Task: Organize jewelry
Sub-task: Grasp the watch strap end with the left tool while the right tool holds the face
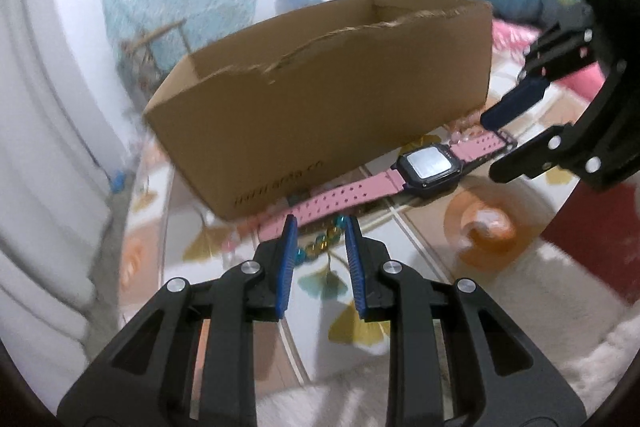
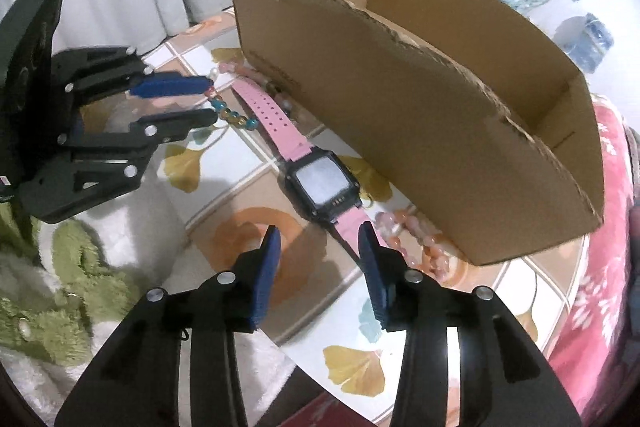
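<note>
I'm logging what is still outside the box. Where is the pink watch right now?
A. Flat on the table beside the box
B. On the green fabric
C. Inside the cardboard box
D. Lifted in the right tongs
A: the pink watch lies flat on the patterned table, along the outer wall of the cardboard box.
</note>
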Available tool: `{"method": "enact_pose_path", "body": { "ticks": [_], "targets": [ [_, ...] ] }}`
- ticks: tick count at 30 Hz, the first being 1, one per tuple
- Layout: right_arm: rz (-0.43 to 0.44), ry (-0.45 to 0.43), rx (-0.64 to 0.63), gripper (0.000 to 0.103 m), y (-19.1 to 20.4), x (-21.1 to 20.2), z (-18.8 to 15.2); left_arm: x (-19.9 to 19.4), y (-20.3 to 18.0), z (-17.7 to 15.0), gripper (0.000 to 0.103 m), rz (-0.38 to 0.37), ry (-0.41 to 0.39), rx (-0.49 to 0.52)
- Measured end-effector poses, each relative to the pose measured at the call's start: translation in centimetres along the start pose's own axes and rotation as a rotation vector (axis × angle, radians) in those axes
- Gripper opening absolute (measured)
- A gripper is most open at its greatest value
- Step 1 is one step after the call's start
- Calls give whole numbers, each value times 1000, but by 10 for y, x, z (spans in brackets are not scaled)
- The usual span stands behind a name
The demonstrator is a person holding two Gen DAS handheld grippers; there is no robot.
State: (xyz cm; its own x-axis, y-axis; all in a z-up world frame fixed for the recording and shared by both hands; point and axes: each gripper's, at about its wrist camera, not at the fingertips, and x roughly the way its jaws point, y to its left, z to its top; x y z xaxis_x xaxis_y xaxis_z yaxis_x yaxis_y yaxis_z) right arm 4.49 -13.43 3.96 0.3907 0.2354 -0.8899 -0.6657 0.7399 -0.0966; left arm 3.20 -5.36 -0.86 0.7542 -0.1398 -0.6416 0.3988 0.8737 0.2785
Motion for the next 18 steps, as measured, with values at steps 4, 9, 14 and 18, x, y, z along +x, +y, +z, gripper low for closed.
{"method": "enact_pose_path", "body": {
  "ticks": [4, 9, 14, 18],
  "targets": [
    [-17, -23, 13, 40, 0, 4, -2, 16, -14, 6, 24, 20, 12, 159],
    [0, -34, 44, 40, -8, 14, -8, 30, -35, 10, 25, 46, 24, 364],
    [34, -50, 75, 40, -16, 21, -8, 43, -46, 13, 26, 58, 50, 500],
    [62, -55, 91, 40, -20, 25, -10, 42, -58, 16, 25, 72, 46, 618]
  ]
}}
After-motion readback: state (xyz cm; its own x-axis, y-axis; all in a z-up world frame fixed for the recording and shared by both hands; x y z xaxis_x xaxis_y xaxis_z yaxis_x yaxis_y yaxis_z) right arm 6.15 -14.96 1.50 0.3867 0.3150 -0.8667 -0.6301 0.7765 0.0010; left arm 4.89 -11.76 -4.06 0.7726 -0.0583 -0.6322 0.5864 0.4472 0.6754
